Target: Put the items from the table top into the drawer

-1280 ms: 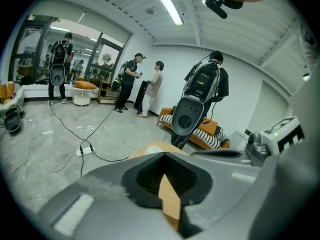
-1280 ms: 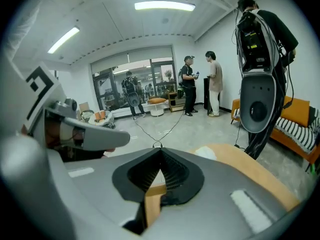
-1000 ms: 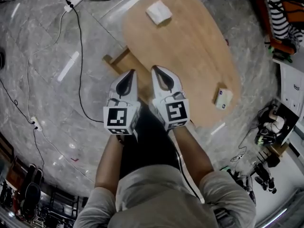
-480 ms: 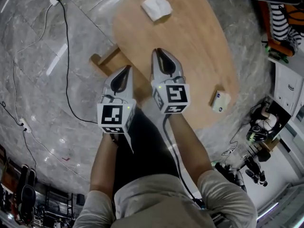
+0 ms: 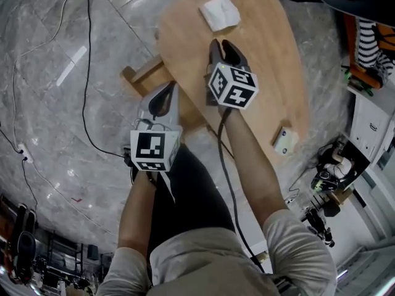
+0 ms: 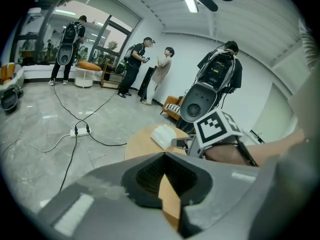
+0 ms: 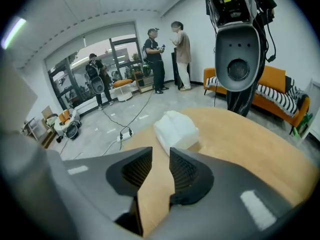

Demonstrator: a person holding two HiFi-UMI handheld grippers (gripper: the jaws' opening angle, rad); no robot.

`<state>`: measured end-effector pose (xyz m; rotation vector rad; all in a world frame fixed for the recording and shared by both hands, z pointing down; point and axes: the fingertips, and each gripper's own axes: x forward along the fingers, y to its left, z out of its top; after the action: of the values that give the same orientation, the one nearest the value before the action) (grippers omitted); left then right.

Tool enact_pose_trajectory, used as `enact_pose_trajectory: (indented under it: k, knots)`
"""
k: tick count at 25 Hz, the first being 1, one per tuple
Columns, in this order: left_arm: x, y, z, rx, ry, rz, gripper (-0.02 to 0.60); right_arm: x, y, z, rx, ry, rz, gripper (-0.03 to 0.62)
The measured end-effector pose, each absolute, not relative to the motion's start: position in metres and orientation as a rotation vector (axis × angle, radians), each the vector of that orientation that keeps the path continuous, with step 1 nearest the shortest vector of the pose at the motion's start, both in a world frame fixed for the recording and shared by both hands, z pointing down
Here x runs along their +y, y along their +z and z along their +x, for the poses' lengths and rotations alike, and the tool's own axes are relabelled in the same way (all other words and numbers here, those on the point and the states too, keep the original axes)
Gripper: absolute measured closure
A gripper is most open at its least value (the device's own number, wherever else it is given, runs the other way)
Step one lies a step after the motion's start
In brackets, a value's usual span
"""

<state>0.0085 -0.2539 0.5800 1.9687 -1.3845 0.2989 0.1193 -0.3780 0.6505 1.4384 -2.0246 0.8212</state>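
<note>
**Surface** (image 5: 271, 73): oval, light wood, on a grey marble floor (image 5: 55, 122). A wooden frame (image 5: 143, 76) sticks out from under its left edge; I cannot tell whether it is the drawer.

**White packet** (image 5: 220, 12): soft and folded, lying flat at the far end of the surface. In the right gripper view it sits just beyond the fingertips, slightly right of the gap and not touched.

**Small white box** (image 5: 285, 141): lies near the right-hand edge of the surface, well apart from the packet and from both grippers.

**Left gripper** (image 5: 165, 92): held over the near left edge of the surface, beside the wooden frame. Its fingers (image 6: 145, 176) are together at the tips, with nothing between them. The marker cube (image 5: 152, 150) faces up.

**Right gripper** (image 5: 222, 43): reaches out over the middle of the surface, pointing toward the white packet. Its fingers (image 7: 185, 171) are apart and opening. Only bare wood shows in the gap, and nothing is gripped. The marker cube (image 5: 233, 86) is tilted.

**Floor items**: a black cable (image 5: 86, 73) runs across the marble, and a power strip (image 6: 80, 131) lies left of the surface.

**Background**: several people (image 6: 135, 66) stand by the windows, and an orange sofa (image 7: 280, 96) stands at the right.
</note>
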Motion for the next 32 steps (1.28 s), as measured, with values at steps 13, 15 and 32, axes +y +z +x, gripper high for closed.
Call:
enact_pose_trajectory:
  k: [13, 15, 32]
  knots:
    - [-0.242, 0.586, -0.016, -1.418, 0.311, 1.92, 0.561, -0.413, 0.707, 0.122, -1.851, 1.098, 1.532, 0.436]
    - [-0.233, 0.585, -0.02, -1.419, 0.314, 1.911, 0.561, -0.415, 0.71, 0.125, -1.84, 1.087, 1.559, 0.496]
    - [-0.184, 0.579, -0.039, -1.327, 0.371, 1.973, 0.561, -0.358, 0.667, 0.094, -2.004, 0.939, 1.534, 0.585]
